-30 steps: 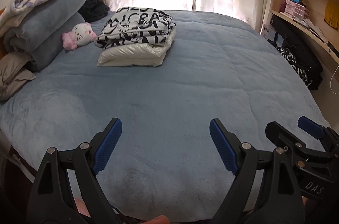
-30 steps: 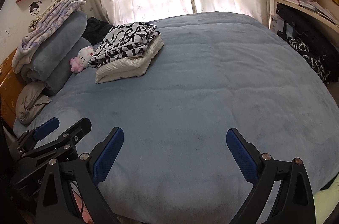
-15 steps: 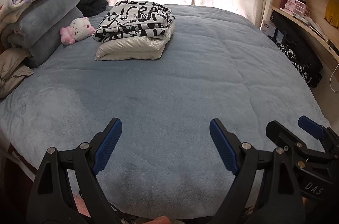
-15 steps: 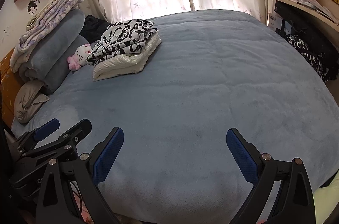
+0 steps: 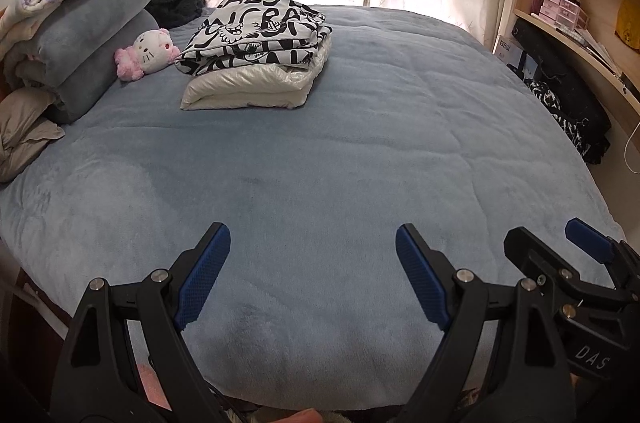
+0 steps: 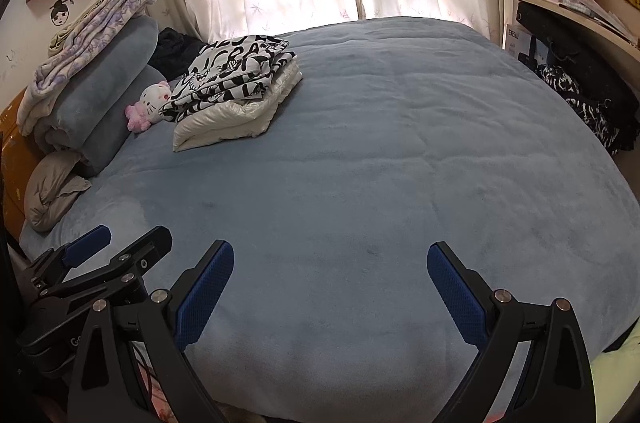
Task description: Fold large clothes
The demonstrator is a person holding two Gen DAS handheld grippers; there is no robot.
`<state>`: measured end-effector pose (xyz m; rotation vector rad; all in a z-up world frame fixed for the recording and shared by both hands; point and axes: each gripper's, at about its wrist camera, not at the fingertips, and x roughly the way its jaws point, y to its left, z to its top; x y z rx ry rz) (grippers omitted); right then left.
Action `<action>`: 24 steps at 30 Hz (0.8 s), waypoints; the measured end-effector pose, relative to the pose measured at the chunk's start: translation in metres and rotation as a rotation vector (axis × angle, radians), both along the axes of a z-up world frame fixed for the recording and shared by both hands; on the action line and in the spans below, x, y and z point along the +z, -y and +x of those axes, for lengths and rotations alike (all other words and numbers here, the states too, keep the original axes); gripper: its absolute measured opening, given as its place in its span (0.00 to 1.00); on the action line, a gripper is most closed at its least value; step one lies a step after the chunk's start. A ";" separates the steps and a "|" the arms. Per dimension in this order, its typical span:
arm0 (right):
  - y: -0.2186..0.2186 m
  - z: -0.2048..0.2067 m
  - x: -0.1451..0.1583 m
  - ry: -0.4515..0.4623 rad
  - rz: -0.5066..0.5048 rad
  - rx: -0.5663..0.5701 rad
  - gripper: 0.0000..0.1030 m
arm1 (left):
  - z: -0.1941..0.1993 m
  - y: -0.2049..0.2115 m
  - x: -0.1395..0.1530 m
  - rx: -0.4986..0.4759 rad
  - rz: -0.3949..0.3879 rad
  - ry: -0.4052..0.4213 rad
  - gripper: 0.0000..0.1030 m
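Both tongs are held wide with nothing between the pads: the left gripper and the right gripper, side by side over the near edge of the blue blanket. Far ahead and leftward, a folded printed garment is stacked on a folded white jacket. No unfolded garment is seen within reach, so a fresh one must probably be fetched next.

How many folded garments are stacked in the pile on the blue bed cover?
2: a black-and-white printed garment on top and a shiny white padded one beneath it, beside the pink plush toy. More may be hidden between them.
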<state>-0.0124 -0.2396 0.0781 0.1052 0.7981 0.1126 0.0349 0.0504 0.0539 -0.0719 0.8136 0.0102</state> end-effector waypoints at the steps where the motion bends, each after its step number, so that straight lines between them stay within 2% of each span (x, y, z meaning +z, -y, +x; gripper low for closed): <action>1: 0.001 0.001 -0.001 -0.001 0.001 0.000 0.96 | 0.000 0.000 0.000 0.000 -0.001 -0.001 0.81; 24: -0.003 0.004 -0.011 -0.012 -0.003 -0.017 0.96 | 0.000 0.003 -0.008 0.012 0.006 -0.022 0.81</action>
